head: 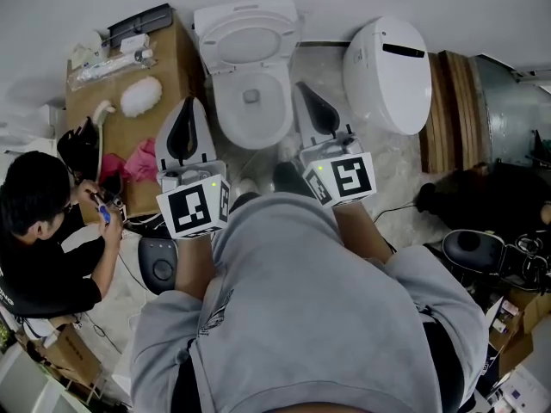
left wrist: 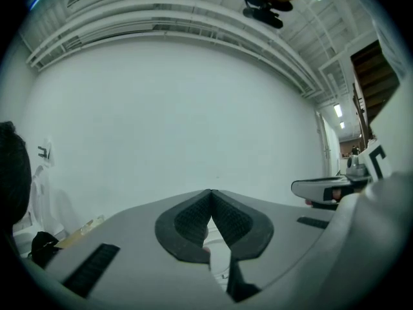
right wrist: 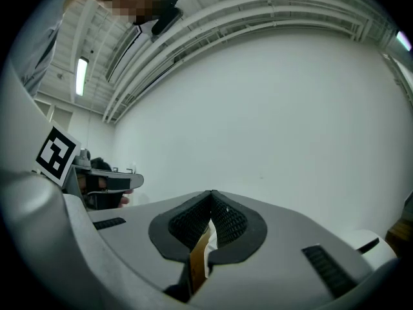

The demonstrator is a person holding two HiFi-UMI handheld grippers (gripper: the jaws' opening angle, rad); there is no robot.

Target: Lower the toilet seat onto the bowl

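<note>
Presently left tool (head: 191,103) and right tool (head: 303,86) are closed tight, empty, flanking the bowl (head: 225,114); toilet seat (head: 248,26) stands raised, so probably staging before reaching.

We see the toilet seat (head: 289,41) raised: a white oval ring standing up at the back of the toilet, tipped toward the wall, its open middle turned our way with a pale surface showing through it. Whether a lid stands behind it we cannot tell. Just in front of it, nearer to us, the bowl (head: 219,110) lies uncovered, white and glossy, rounded at the front, its rim bare all the way round and a small dark drain low in the basin. The two meet only at the back edge; the rest of the seat is lifted clear of the rim
</note>
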